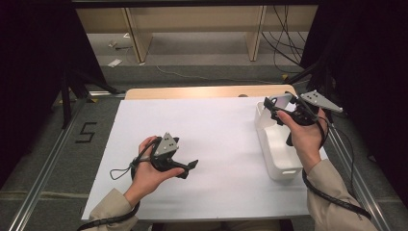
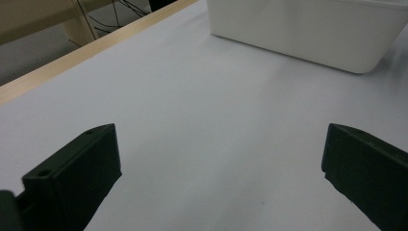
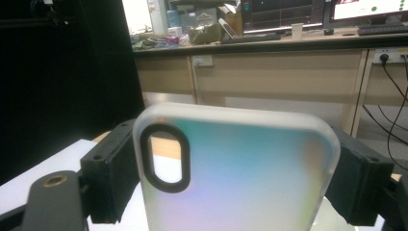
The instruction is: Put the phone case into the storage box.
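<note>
Fingers of your right gripper (image 3: 235, 178) clamp a frosted phone case (image 3: 240, 173) above the white bin (image 1: 279, 163), right of frame. Your left gripper (image 2: 221, 168) rests wide open on the bench (image 1: 216, 144).

My right gripper (image 3: 231, 168) view cuts the phone case (image 3: 235, 173) off at the bottom edge, so I can't see its lower half. Both jaws sit partly behind the case, and I can't see the pads meeting its sides. From the high view the case (image 1: 281, 101) is too small to make out detail. The bin (image 2: 308, 29) is cut off by the top edge in my left gripper (image 2: 221, 168) view. In the high view the right hand (image 1: 303, 137) hides part of the bin (image 1: 276, 149).
</note>
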